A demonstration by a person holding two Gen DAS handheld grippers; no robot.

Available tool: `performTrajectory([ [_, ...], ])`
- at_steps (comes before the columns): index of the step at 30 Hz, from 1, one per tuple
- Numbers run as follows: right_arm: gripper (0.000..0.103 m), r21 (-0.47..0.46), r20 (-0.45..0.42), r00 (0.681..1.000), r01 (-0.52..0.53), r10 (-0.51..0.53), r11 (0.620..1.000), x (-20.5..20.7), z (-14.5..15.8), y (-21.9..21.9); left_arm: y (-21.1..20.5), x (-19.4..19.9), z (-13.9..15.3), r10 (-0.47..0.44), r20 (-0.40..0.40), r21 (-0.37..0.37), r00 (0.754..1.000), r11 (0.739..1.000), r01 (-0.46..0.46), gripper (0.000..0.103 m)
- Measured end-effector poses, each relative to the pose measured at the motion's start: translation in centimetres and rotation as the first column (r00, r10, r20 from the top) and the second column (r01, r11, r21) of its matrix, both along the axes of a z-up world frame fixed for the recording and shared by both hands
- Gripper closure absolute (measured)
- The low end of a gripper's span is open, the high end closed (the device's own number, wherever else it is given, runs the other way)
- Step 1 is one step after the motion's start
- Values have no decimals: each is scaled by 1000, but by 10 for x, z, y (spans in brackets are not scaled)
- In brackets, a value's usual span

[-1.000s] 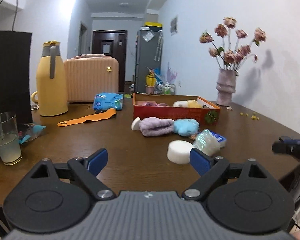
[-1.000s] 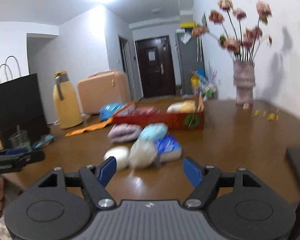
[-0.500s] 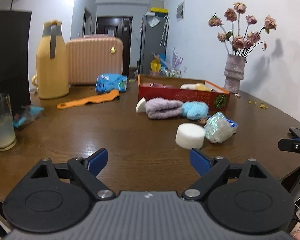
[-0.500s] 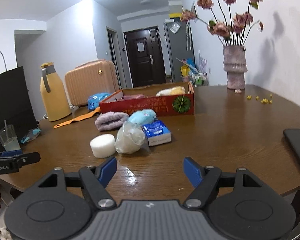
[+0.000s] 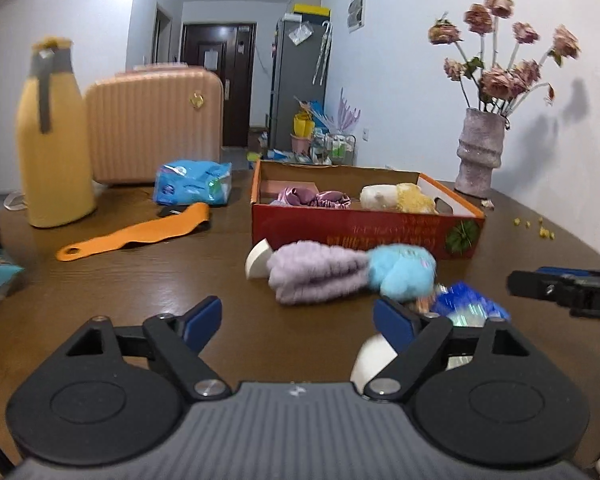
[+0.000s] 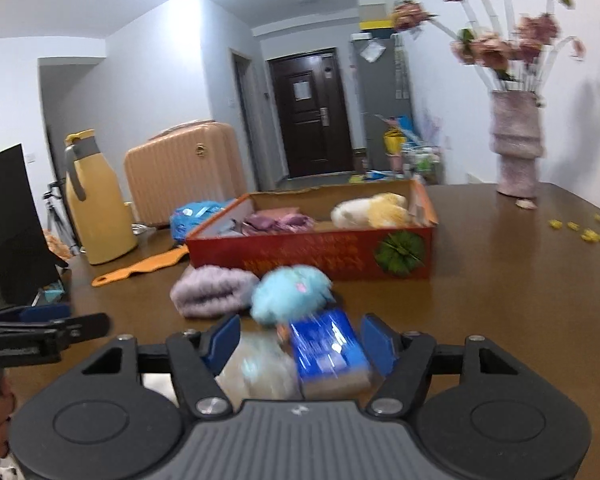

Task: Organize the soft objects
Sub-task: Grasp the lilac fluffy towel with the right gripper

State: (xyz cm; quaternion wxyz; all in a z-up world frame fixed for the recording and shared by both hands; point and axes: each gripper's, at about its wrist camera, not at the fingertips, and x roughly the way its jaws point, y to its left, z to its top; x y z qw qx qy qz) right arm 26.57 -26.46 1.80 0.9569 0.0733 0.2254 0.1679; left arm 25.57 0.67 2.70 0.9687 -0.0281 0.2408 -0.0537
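- Two blue-padded fingers of the left gripper [image 5: 297, 319] stand apart over the bare wooden table [image 5: 140, 280] in the left wrist view; the jaws are closing and nothing lies between them.
- Just ahead lies a lilac fluffy roll [image 5: 316, 276], touching a sky-blue plush toy [image 5: 404, 270] on its right, with a white half-round piece [image 5: 258, 262] at its left end.
- Behind these stands the red cardboard box [image 5: 360, 232], holding a purple satin scrunchie [image 5: 312, 197] and a cream-and-yellow plush [image 5: 396, 198].
- By the right finger a white round sponge [image 5: 370, 362] and a blue packet [image 5: 472, 306] are partly hidden.
- Further left lie an orange strap [image 5: 140, 236] and a yellow jug [image 5: 52, 140]; a vase of dried roses [image 5: 480, 152] stands at the far right.
- Right wrist view: the right gripper [image 6: 300, 338] has its jaws closing around the blue packet [image 6: 328, 348], which sits between the pads beside a pale crinkled bag [image 6: 256, 368]; blur hides whether the pads touch either.
- Beyond them are the plush toy [image 6: 290, 294], the lilac roll [image 6: 212, 290] and the red box [image 6: 312, 256].
- The left gripper [image 6: 40, 332] shows at the left edge.
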Motion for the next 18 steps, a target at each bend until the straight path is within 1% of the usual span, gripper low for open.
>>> performTrajectory([
  [1,44,2,-2,1000,-25,25,1000,12,3,5,3,17,0,4,-22,-22,1000,1000,-5,26],
  [2,45,5,-6,998,-56,56,998,26,4,11,6,30,0,7,-39,-38,999,999,-8,32],
  [3,47,5,-12,996,-86,86,996,40,6,17,9,46,-1,14,-64,-60,998,998,-17,41],
  [5,51,4,-32,991,-127,127,992,70,7,29,20,78,-3,19,-121,-134,992,990,-36,50],
  [6,57,0,-49,988,-144,143,990,88,8,38,25,89,-5,19,-141,-168,990,985,-43,52],
  [8,59,5,-77,982,-174,174,985,119,7,51,35,110,-9,12,-169,-239,986,970,-53,52],
  [9,59,13,-104,976,-193,193,981,136,5,58,37,117,-12,9,-179,-259,984,964,-56,52],
  [10,61,15,-126,969,-210,210,978,150,2,66,39,124,-16,7,-195,-275,981,959,-62,53],
  [11,61,14,-143,965,-222,221,975,159,-2,73,40,130,-21,4,-219,-285,976,956,-68,56],
  [13,62,-3,-193,953,-240,235,971,178,-14,87,41,137,-32,-17,-264,-297,964,953,-65,58],
  [14,62,-16,-214,947,-246,237,969,184,-19,92,42,138,-36,-31,-273,-304,961,951,-56,65],
  [15,64,-25,-236,941,-255,242,967,188,-25,97,42,139,-40,-57,-278,-321,959,946,-37,68],
  [16,67,-30,-257,933,-269,253,963,191,-31,100,42,138,-43,-77,-276,-338,958,941,-22,75],
  [17,71,-34,-260,929,-280,262,959,192,-34,102,42,137,-44,-84,-271,-344,959,939,-15,75],
  [18,85,-41,-253,929,-290,271,956,191,-35,103,41,136,-43,-83,-267,-338,960,941,-12,77],
])
